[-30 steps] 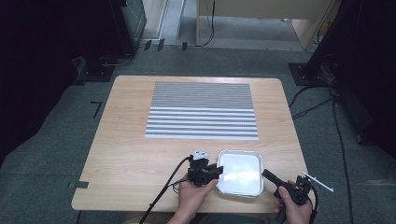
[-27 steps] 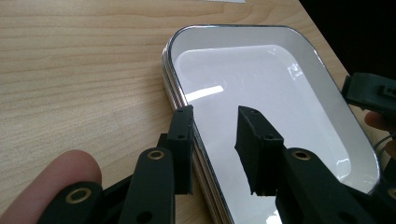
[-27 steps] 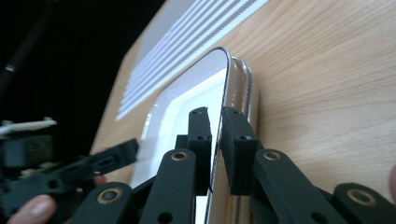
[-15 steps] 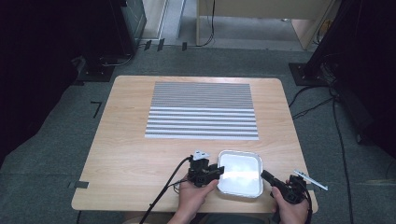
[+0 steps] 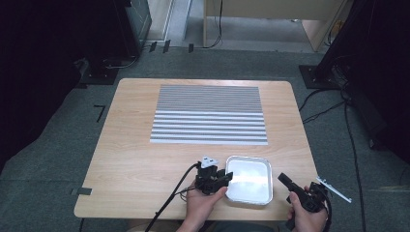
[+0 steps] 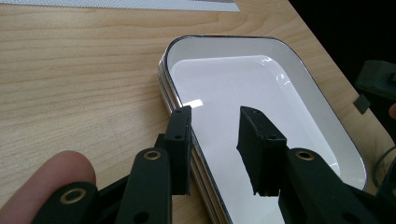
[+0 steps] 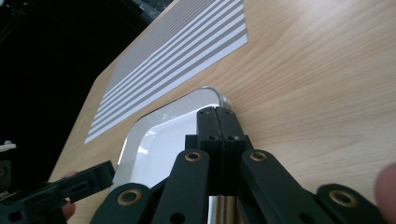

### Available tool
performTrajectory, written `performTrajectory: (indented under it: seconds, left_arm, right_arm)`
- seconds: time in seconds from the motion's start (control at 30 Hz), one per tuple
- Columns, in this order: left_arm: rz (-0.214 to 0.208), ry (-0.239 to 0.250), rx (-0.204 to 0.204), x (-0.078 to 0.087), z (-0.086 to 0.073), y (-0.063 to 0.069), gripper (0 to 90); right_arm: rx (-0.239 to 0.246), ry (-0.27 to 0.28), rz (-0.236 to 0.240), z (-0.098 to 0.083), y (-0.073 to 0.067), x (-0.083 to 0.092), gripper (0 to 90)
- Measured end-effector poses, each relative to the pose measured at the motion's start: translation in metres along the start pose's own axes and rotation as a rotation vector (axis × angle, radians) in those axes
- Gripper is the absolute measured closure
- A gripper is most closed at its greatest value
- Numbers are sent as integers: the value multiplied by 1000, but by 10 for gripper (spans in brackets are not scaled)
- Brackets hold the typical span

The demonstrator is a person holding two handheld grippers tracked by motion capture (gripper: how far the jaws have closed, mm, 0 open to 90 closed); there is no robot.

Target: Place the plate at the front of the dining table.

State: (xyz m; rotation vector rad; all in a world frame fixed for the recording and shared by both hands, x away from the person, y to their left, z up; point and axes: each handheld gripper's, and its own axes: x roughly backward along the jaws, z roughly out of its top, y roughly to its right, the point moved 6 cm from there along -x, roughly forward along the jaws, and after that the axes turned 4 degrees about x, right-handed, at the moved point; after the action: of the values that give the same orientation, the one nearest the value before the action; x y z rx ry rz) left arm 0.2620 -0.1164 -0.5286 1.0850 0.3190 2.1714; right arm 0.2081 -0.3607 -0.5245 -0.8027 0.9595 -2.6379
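Your left hand [image 5: 202, 205] comes in from the bottom edge of the high view, forearm angled up and slightly right, and it carries the left gripper [image 5: 223, 180] low over the wooden table [image 5: 130, 159], pointing right toward the white tray [image 5: 249, 179]. In the left gripper view that gripper [image 6: 215, 140] has its jaws spread wide, one on each side of the tray's [image 6: 261, 84] near rim: the left jaw sits outside the wall over bare wood, the right jaw hangs over the white inside, and neither clearly touches the rim. A fingertip [image 6: 60, 170] of yours shows at the lower left of that view, beside the gripper's arm. The tray lies flat near the front edge of the table, just right of centre, well apart from the grey-and-white striped mat [image 5: 209, 114] that lies farther back. To the right of the tray, your right hand [image 5: 305, 216] rises from the bottom corner with the right gripper [image 5: 283, 179] tilted up and left, its tip just beside the tray's right side. In the right gripper view its jaws are pressed together with nothing between them [image 7: 217, 113], pointing over the tray's [image 7: 154, 135] corner toward the striped mat [image 7: 173, 51], and the left gripper [image 7: 56, 191] shows at the lower left.
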Motion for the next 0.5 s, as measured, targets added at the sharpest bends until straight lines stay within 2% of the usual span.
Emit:
performTrajectory:
  seconds: [0.1, 0.2, 0.3, 0.5]
  left_arm:
    - [3, -2, -4, 0, 0, 0, 662]
    - [2, -1, -5, 1, 0, 0, 665]
    - [-4, -1, -1, 1, 0, 0, 664]
    - [-35, -17, 16, 1, -1, 0, 665]
  right_arm:
    - [19, -9, -10, 0, 3, 0, 900]
    - [22, -52, 8, -6, 1, -7, 900]
    - [7, -98, 30, -15, -2, -15, 900]
    - [-51, -137, 109, -19, -2, -20, 881]
